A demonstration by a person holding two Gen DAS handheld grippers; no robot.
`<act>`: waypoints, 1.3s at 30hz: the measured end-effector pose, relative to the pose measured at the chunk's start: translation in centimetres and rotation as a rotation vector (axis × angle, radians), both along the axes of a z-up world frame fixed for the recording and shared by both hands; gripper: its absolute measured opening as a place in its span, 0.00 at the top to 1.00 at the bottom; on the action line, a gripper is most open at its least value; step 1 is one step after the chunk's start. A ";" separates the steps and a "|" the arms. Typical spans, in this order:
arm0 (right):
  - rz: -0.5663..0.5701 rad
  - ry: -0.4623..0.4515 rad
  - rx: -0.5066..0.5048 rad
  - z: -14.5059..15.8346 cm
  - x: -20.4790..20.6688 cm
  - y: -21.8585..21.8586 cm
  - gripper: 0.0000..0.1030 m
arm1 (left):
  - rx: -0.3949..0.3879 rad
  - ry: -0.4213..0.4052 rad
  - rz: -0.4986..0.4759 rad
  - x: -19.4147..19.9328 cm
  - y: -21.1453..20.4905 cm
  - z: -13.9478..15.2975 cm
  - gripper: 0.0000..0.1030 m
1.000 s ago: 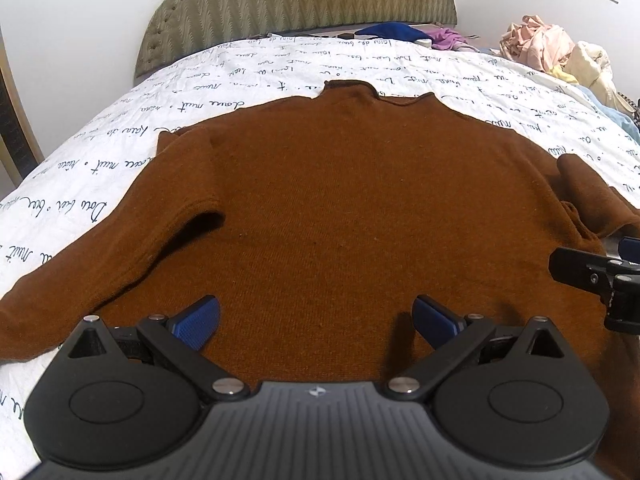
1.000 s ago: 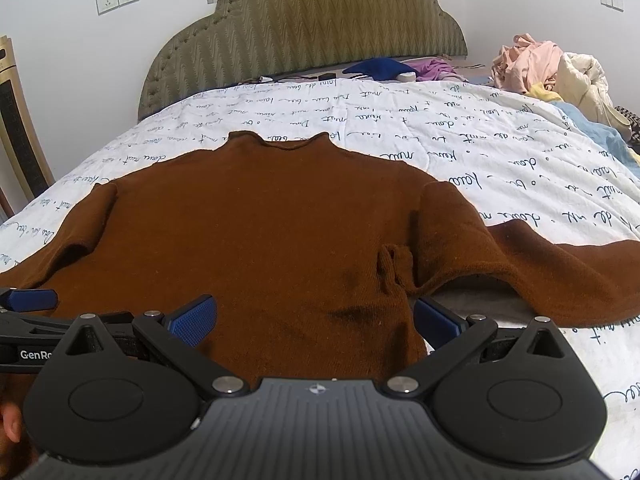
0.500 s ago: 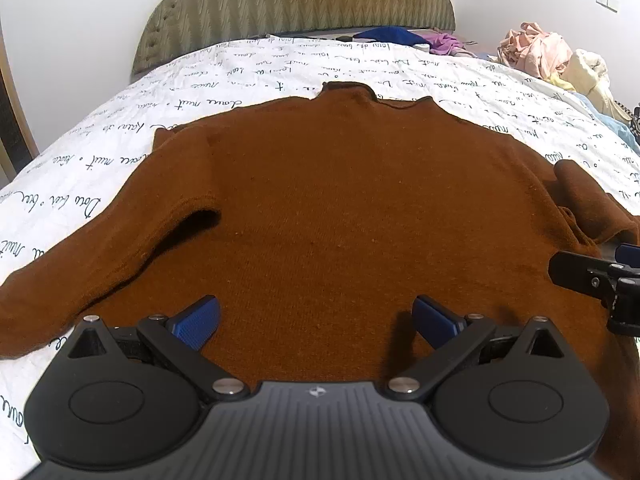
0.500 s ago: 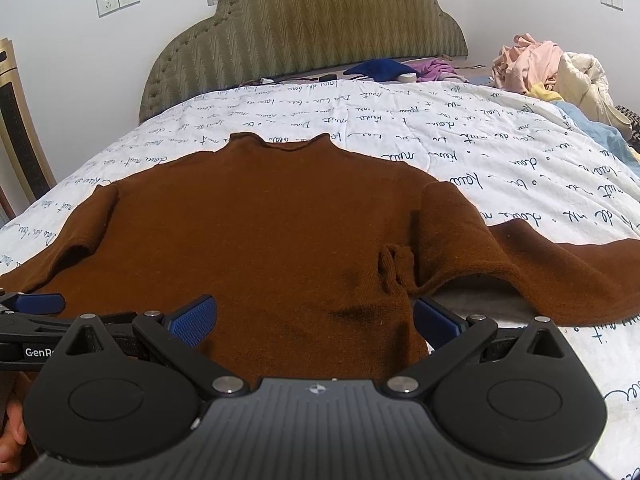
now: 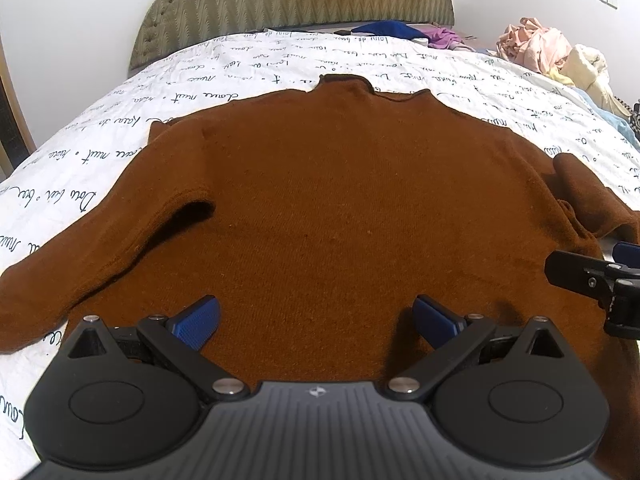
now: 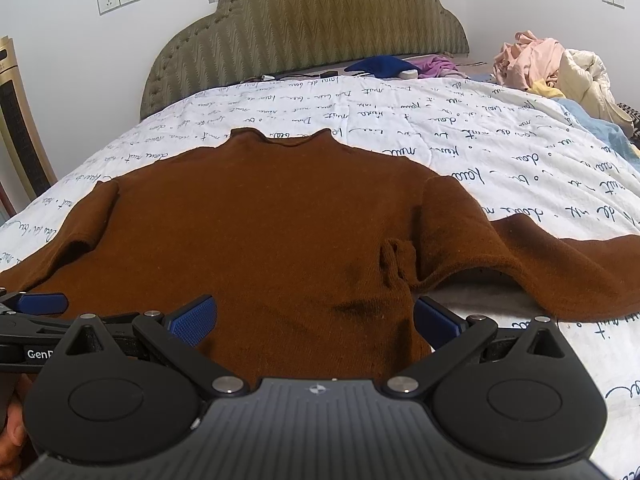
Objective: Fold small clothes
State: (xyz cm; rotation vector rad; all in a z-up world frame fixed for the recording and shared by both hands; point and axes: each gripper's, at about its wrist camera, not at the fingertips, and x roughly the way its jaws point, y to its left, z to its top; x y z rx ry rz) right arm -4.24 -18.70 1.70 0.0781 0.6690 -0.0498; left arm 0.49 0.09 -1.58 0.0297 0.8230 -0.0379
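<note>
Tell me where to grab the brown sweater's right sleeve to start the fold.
Take the right sleeve near its far end, coming in from the right with the right tool. It lies flat and stretched out past the sweater onto the bedspread, so its edge is free to pinch.

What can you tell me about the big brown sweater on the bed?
The brown sweater looks like soft knit with a short rolled collar. It lies flat and unfolded on the white bedspread with handwriting print, collar towards the headboard, both long sleeves spread sideways. One underarm is bunched. Nothing grips it.
</note>
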 end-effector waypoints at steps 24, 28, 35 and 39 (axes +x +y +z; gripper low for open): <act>-0.007 -0.005 0.013 -0.1 -0.2 -0.4 0.00 | 0.026 0.002 -0.009 0.0 -0.4 -0.3 0.00; -0.007 -0.004 0.014 -0.1 -0.2 -0.4 0.00 | 0.028 0.002 -0.009 0.0 -0.4 -0.3 0.00; -0.007 -0.006 0.017 -0.1 -0.3 -0.4 0.00 | 0.035 0.004 -0.008 0.0 -0.5 -0.4 0.00; -0.009 -0.004 0.017 -0.2 -0.2 -0.4 0.00 | 0.036 0.005 -0.007 0.0 -0.5 -0.4 0.00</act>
